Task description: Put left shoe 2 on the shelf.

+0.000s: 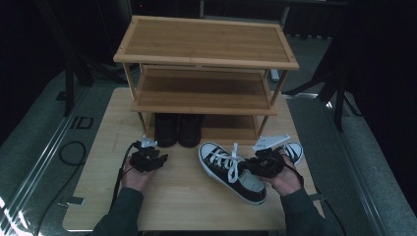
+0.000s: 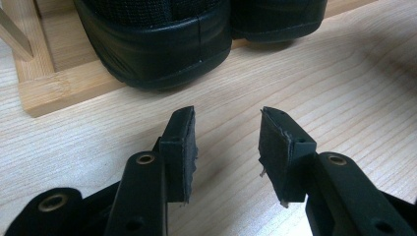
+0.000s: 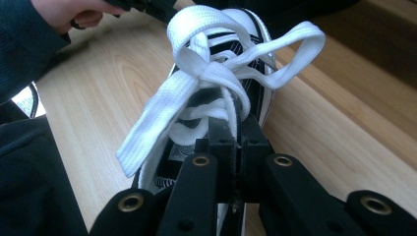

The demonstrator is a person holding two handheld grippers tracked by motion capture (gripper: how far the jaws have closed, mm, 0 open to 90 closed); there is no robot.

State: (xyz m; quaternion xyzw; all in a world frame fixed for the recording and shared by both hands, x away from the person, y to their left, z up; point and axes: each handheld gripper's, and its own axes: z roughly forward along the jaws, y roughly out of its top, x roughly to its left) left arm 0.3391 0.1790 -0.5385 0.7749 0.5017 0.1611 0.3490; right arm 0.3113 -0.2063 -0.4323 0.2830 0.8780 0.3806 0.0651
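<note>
A black-and-white sneaker [image 1: 219, 160] with white laces [image 3: 211, 69] lies at the table's centre right, its white toe toward the rack. My right gripper [image 1: 252, 166] [image 3: 235, 129] is shut on the sneaker's upper edge, just behind the tied bow. A second matching sneaker [image 1: 295, 149] peeks out behind that hand. My left gripper [image 1: 151, 157] [image 2: 226, 135] hangs open with nothing between its pads, just in front of a pair of black shoes [image 1: 178, 130] [image 2: 157, 49] on the bottom shelf.
A three-shelf bamboo shoe rack [image 1: 206, 42] [image 2: 59, 88] stands at the back of the wooden table [image 1: 182, 196]. Its top and middle shelves are bare. In the right gripper view, the other hand [image 3: 64, 12] shows at the upper left.
</note>
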